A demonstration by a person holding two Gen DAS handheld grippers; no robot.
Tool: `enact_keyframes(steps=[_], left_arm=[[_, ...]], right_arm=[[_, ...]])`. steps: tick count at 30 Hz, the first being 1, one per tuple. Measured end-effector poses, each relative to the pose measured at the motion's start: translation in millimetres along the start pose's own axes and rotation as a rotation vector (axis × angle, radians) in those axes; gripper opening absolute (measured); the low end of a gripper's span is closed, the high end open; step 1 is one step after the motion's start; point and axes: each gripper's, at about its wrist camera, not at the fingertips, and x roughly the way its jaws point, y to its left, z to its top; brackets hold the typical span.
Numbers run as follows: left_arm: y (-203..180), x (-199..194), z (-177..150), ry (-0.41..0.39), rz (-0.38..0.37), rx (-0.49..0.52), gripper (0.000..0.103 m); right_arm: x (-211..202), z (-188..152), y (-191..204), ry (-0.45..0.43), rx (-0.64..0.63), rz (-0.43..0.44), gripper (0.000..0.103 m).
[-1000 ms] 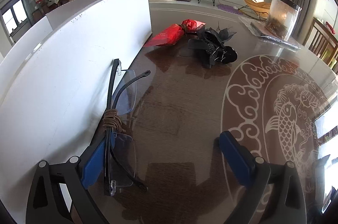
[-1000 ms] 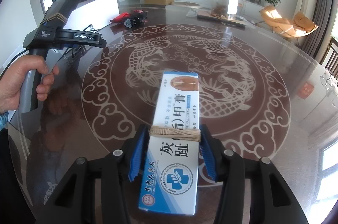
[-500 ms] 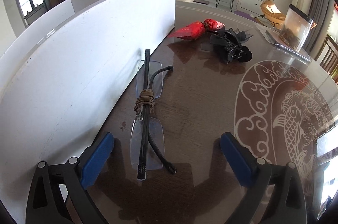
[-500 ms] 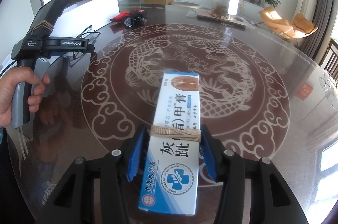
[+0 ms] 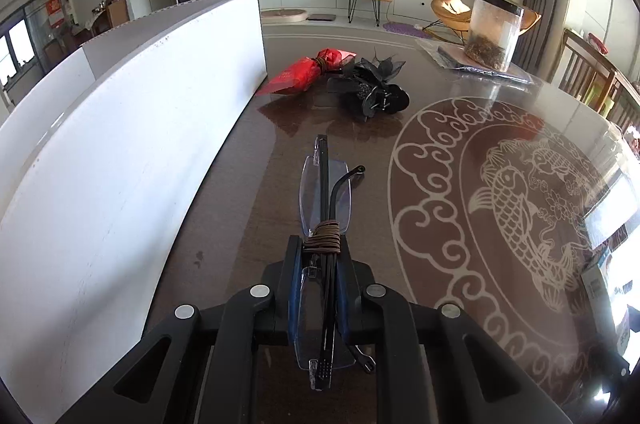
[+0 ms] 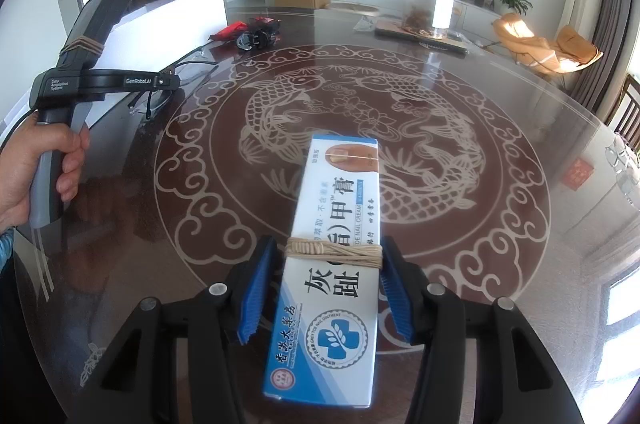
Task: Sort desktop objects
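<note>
My left gripper is shut on folded rimless glasses bound with brown cord, held edge-up just above the dark glass table. In the right wrist view the left gripper holds the glasses beside the white board. My right gripper is shut on a white and blue ointment box wrapped with tan cord, held over the table's fish pattern.
A long white board stands along the left. A red packet and a black hair clip bundle lie at its far end. A clear jar sits on a tray at the back right.
My left gripper closed on the glasses, which lay between its open jaws before, and raised them off the table. The right gripper kept the box still.
</note>
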Motion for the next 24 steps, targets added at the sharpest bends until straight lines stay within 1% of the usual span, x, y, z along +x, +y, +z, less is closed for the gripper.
enact_keyframes(steps=[2, 4, 5, 7, 8, 9, 10, 11, 13, 14, 15, 17, 24], left_arm=[[-4.4, -20.7, -25.9, 0.002, -0.025, 0.002, 0.014], [-11.8, -38.7, -49.9, -0.013, -0.022, 0.027, 0.014], [-14.3, -44.5, -58.5, -0.016, -0.01, 0.04, 0.016], [-15.4, -51.6, -67.9, -0.016, -0.018, 0.031, 0.021], [-15.9, -53.1, -70.0, -0.014, -0.026, 0.029, 0.037], [-17.0, -52.4, -70.7, -0.006, -0.016, 0.036, 0.064], [-17.2, -50.0, -69.8, 0.007, 0.015, 0.033, 0.076], [-16.0, -48.7, -68.6, 0.011, 0.041, 0.027, 0.084], [-12.3, -45.9, -68.5, 0.021, 0.032, 0.004, 0.084], [-9.6, -44.4, -68.5, 0.03, 0.024, -0.01, 0.087], [-7.1, -43.1, -68.4, 0.037, 0.023, -0.023, 0.095], [-5.3, -39.3, -67.8, 0.059, 0.034, -0.04, 0.103], [-5.2, -38.7, -68.3, 0.058, 0.038, -0.039, 0.103]], right_arm=[[0.1, 0.0, 0.1, 0.0, 0.0, 0.0, 0.053], [0.2, 0.0, 0.2, 0.0, -0.001, -0.001, 0.053], [0.2, 0.1, 0.2, 0.0, -0.002, -0.004, 0.054], [0.6, 0.2, -0.9, 0.002, 0.002, -0.013, 0.058], [1.6, 0.2, -1.4, 0.007, 0.005, -0.014, 0.075], [3.5, 0.5, -1.1, 0.017, 0.003, -0.012, 0.09], [5.2, 0.7, 0.4, 0.025, -0.006, -0.008, 0.092], [6.3, 0.6, 3.2, 0.031, -0.019, -0.009, 0.092], [5.5, -0.2, 6.9, 0.026, -0.039, -0.013, 0.094], [5.6, -0.3, 7.9, 0.027, -0.045, -0.015, 0.096], [5.7, -0.6, 8.7, 0.027, -0.048, -0.021, 0.098], [6.0, -0.7, 8.8, 0.028, -0.05, -0.029, 0.099], [7.8, -0.9, 5.4, 0.038, -0.035, -0.025, 0.102]])
